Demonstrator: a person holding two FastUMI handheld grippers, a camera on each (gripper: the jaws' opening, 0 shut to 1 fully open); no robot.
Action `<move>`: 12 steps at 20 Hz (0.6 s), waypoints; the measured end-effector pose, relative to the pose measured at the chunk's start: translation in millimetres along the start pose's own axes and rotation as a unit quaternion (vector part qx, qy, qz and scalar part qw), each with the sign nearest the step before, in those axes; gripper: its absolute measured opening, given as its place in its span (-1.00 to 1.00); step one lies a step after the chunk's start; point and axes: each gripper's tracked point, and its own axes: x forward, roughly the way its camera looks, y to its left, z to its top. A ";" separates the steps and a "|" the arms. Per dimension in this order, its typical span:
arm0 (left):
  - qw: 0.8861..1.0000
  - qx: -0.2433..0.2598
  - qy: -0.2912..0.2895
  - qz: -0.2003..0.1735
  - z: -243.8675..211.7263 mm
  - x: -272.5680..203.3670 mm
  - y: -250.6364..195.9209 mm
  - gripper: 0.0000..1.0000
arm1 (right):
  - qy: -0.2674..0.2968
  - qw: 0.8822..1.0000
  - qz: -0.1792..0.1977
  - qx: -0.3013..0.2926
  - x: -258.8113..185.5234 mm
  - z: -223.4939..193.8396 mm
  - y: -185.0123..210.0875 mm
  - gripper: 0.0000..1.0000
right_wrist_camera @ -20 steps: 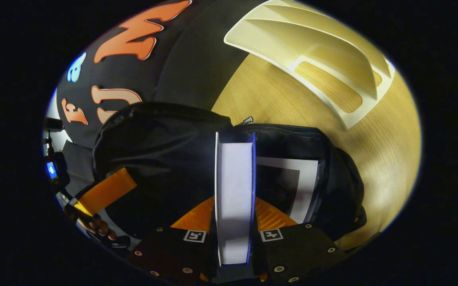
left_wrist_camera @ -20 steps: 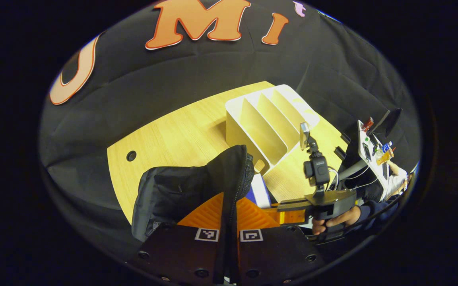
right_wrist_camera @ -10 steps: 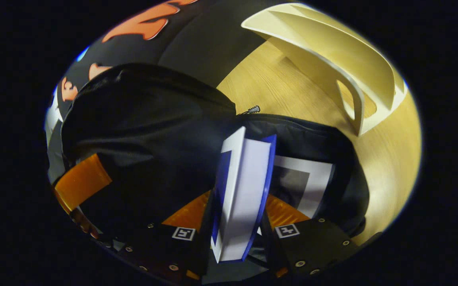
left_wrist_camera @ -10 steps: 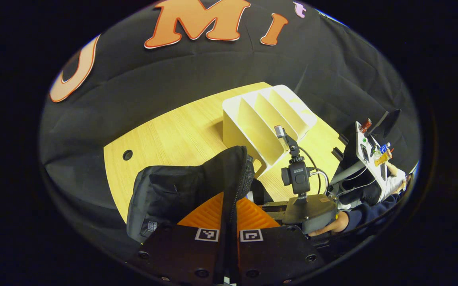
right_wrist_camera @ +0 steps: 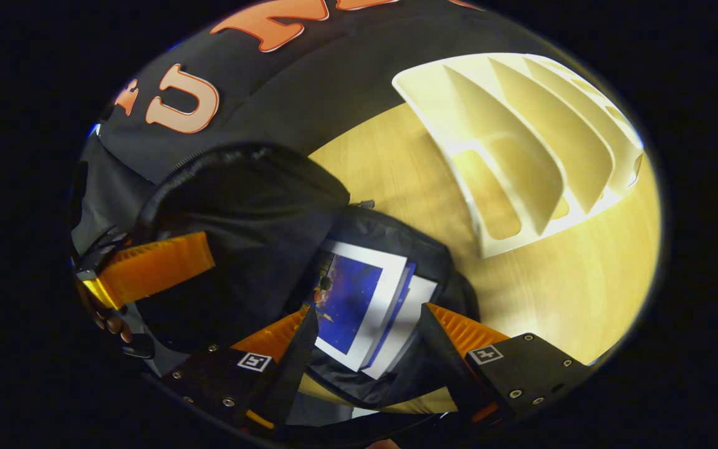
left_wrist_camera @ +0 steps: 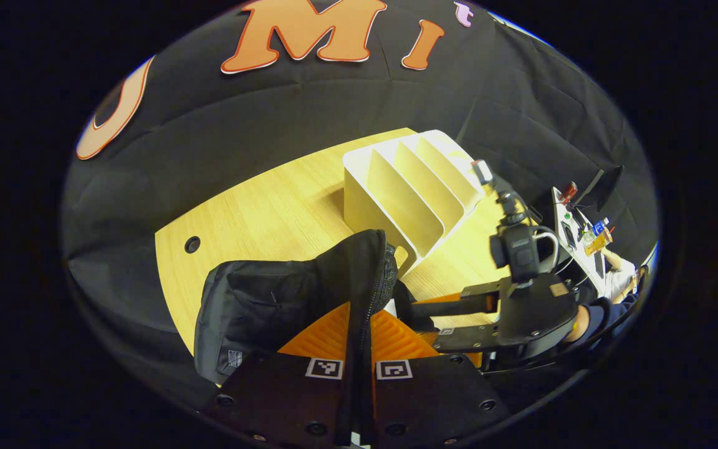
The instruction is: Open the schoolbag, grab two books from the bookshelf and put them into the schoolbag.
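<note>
Blue book (right_wrist_camera: 349,302) now released; right claw (right_wrist_camera: 365,349) opened.

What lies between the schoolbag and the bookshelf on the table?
Bare wooden table in the right gripper view; the schoolbag and empty bookshelf stand apart with nothing between them.

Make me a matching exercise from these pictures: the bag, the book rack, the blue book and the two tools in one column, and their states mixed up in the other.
Things:
1. black fabric schoolbag
2. cream slotted bookshelf
3. blue-covered book
4. left tool
5. right tool

States:
A. open, above the bag's mouth
B. lying inside the bag
C. slots hold no books, standing on the wooden table
D. shut on the bag's flap edge
E. unzipped, flap held up

Pairs: 1-E, 2-C, 3-B, 4-D, 5-A
</note>
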 end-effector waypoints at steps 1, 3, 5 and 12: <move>1.000 0.001 -0.002 -0.005 -1.6 2.9 -1.9 -0.89 | -0.013 1.000 -0.013 -0.006 -9.1 7.4 -6.0 0.97; 1.000 0.004 -0.003 -0.011 -1.8 7.9 -4.1 -0.89 | -0.040 0.999 -0.034 -0.013 -28.2 23.7 -15.4 0.97; 1.000 0.006 -0.005 -0.010 -3.5 9.6 -5.1 -0.89 | -0.065 0.997 -0.049 -0.010 -46.5 39.5 -24.0 0.97; 1.000 0.010 0.000 0.002 -10.0 29.4 -21.0 -0.87 | -0.118 0.989 -0.084 -0.024 -90.0 79.6 -53.3 0.96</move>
